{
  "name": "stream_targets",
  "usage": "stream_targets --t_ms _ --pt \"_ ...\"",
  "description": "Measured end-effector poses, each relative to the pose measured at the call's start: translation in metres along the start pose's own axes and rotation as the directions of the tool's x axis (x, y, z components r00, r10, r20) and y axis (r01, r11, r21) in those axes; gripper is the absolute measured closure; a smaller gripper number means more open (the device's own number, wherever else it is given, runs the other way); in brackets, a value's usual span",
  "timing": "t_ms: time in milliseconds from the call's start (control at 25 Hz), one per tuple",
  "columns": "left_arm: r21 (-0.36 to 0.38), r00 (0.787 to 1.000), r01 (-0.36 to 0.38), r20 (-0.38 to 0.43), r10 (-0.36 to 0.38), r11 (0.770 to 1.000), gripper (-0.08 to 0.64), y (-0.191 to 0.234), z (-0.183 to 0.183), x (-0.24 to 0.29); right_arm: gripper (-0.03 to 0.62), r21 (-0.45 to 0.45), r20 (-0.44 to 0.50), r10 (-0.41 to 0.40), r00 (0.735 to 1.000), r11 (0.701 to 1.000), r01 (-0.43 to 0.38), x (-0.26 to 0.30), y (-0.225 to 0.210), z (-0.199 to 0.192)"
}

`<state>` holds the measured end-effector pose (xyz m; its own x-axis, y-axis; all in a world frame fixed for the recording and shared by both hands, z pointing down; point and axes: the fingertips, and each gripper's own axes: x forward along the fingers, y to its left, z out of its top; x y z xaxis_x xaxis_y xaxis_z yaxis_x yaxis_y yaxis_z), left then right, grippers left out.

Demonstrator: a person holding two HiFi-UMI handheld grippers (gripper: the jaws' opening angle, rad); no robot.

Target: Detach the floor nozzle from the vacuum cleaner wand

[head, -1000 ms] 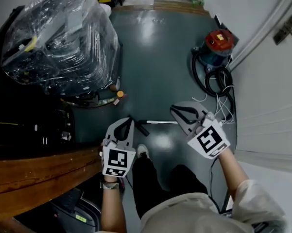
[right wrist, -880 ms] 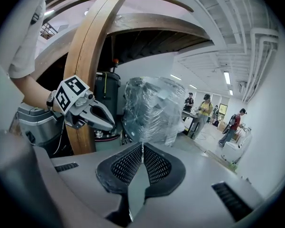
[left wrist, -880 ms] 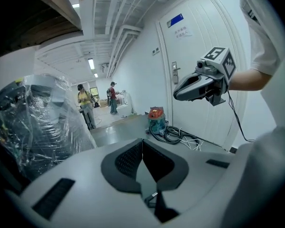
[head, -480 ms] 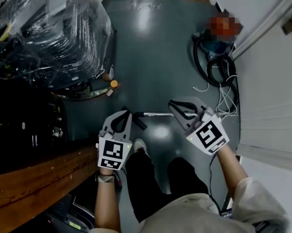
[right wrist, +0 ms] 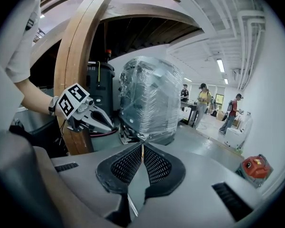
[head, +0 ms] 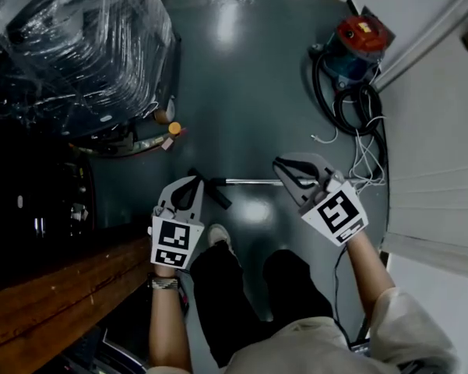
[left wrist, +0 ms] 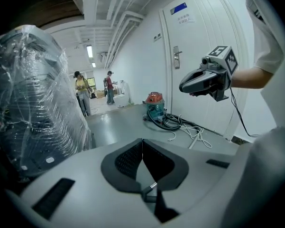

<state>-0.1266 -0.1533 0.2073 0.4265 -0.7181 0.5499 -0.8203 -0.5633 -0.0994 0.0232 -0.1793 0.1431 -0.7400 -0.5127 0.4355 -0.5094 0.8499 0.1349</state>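
Observation:
A thin metal wand (head: 253,182) lies on the dark floor between my two grippers. Its left end meets a black part (head: 215,192) whose kind I cannot tell. My left gripper (head: 190,182) hangs over that black end, jaws shut and empty. Over the wand's right end hangs my right gripper (head: 283,166), also shut and empty. The left gripper view shows the shut pads (left wrist: 142,142), with the right gripper (left wrist: 206,77) across from them. In the right gripper view, the left gripper (right wrist: 87,115) hangs beyond the shut pads (right wrist: 142,147). Whether either gripper touches the wand I cannot tell.
A red and teal vacuum cleaner (head: 357,44) stands at the far right by the wall, its black hose (head: 350,115) coiled and white cables (head: 360,166) beside it. A plastic-wrapped load (head: 70,45) fills the upper left. A wooden tabletop (head: 62,294) borders the lower left. People (left wrist: 80,87) stand far off.
Both grippers have sunk toward the floor and stayed shut. In the head view the wrapped load and vacuum cleaner have shifted up the frame.

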Motion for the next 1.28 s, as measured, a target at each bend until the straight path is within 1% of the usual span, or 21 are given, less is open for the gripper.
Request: stream_targets --t_ms 160,360,560,680,840,960,1080,1160,1280 --pt "-0.005 1.000 0.000 -0.006 0.000 1.000 0.557 0.007 -0.036 0.025 0.560 0.014 0.001 -0.012 1.000 1.000 0.012 0.021 -0.002 -0.037" --pt "-0.002 1.000 -0.002 -0.014 0.002 1.000 0.557 0.012 -0.087 0.058 0.560 0.025 0.003 -0.022 1.000 0.999 0.021 0.053 0.005 -0.091" --pt "-0.024 1.000 0.006 -0.014 -0.006 1.000 0.557 0.005 -0.144 0.084 0.560 0.032 0.003 -0.011 1.000 0.999 0.011 0.079 0.021 -0.148" --pt "-0.022 0.999 0.022 -0.023 -0.022 1.000 0.557 -0.003 -0.170 0.096 0.560 0.031 0.007 -0.013 1.000 0.999 0.013 0.087 0.025 -0.175" --pt "-0.012 0.999 0.027 -0.033 -0.028 1.000 0.557 -0.010 -0.191 0.104 0.560 0.024 -0.002 -0.011 1.000 1.000 0.011 0.091 0.029 -0.199" --pt "0.011 0.999 0.014 -0.043 -0.014 1.000 0.557 -0.011 -0.199 0.110 0.560 0.022 0.001 -0.004 1.000 1.000 0.004 0.096 0.031 -0.210" --pt "0.031 0.998 0.018 -0.056 -0.016 0.999 0.557 -0.010 -0.211 0.121 0.560 0.026 0.010 0.004 1.000 1.000 -0.005 0.107 0.032 -0.221" --pt "0.031 0.998 0.020 -0.062 -0.018 0.999 0.557 -0.008 -0.222 0.132 0.560 0.028 0.024 0.025 0.999 0.999 -0.026 0.118 0.034 -0.229" --pt "0.004 0.998 0.003 -0.070 -0.002 1.000 0.558 -0.001 -0.241 0.153 0.560 0.040 0.046 0.080 0.996 0.996 -0.082 0.140 0.038 -0.245"
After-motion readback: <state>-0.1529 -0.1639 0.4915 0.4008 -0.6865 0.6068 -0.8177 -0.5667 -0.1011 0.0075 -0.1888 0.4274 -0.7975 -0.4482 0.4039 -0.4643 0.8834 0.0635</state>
